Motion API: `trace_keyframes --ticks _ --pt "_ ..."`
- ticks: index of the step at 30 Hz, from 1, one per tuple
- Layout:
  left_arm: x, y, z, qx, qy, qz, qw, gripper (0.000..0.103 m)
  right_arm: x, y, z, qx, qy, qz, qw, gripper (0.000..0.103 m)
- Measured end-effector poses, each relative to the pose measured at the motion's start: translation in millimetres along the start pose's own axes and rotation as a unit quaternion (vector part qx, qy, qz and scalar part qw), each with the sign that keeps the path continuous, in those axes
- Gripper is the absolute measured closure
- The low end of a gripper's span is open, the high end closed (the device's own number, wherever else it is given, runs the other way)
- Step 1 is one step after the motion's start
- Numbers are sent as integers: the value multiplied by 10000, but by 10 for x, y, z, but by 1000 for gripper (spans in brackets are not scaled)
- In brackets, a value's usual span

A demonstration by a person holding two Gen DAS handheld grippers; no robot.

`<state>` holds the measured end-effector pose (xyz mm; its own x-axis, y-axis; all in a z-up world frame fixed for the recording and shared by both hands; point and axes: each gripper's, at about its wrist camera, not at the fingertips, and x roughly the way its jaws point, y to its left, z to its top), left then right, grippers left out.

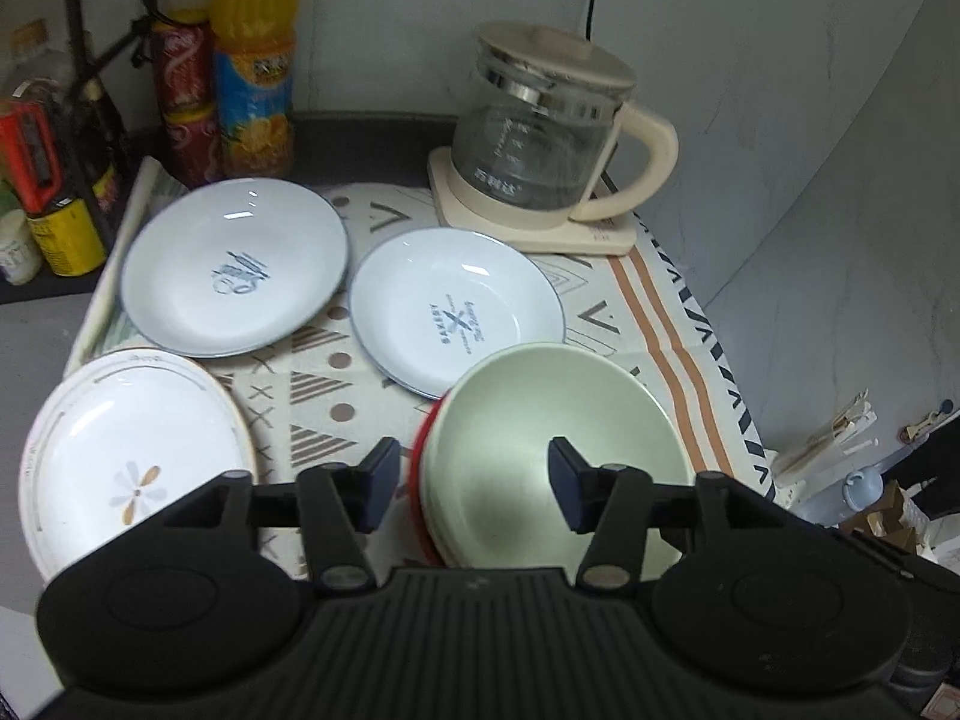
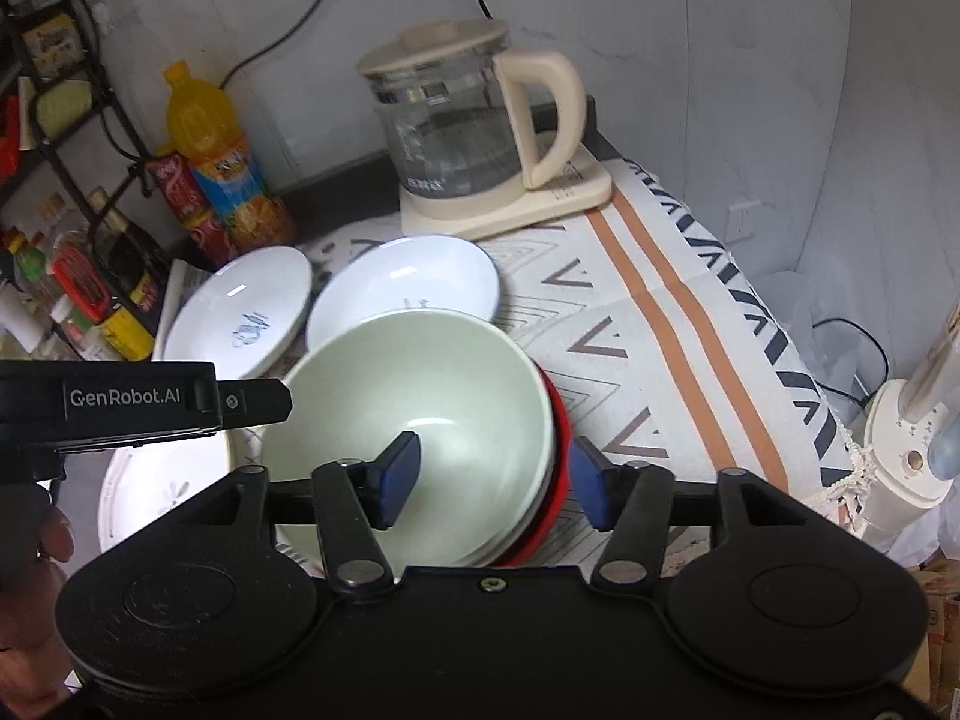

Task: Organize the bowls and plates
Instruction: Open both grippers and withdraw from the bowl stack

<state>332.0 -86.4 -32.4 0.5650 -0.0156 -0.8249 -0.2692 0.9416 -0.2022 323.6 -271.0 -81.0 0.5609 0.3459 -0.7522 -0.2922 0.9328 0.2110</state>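
At the far left, a rack holds small bottles and jars, and beside it stand two red cans and a yellow juice bottle against the wall. In front of them the bench is covered with a patterned cloth.

On the left part of the cloth lies a flower plate with a thin gold rim. Behind it there is a white plate with blue script, and to the right of that a second white plate with a bakery print. These two plates lie just beside each other; whether their rims touch I cannot tell.

The left gripper hangs above the left rim of the green bowl. Its jaws are spread, one pad outside the bowl and one over its inside, and nothing is pinched between them. The green bowl sits on top of a small stack; a red bowl shows under it at the edge.

In the right wrist view, the right gripper is spread too, with the right rim of the green bowl between its blue pads, but the pads do not press it. The body of the left gripper is at the left there, with part of a hand below it.

At the back right stands a glass kettle on its cream base, well apart from the bowls.
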Motion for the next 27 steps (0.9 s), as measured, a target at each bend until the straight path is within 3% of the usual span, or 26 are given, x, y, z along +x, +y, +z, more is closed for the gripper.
trace_keyframes --ticks 11,19,27 --pt "-425 440 -323 -275 -253 486 9981 22 -229 321 -224 -175 -369 169 9990 12" --pt "-691 855 -540 -558 -270 930 9937 20 -242 587 -394 -234 -344 527 9977 0" --pt "-965 1217 -659 -732 -258 1278 9888 20 -257 832 -474 -246 -83 833 9962 0"
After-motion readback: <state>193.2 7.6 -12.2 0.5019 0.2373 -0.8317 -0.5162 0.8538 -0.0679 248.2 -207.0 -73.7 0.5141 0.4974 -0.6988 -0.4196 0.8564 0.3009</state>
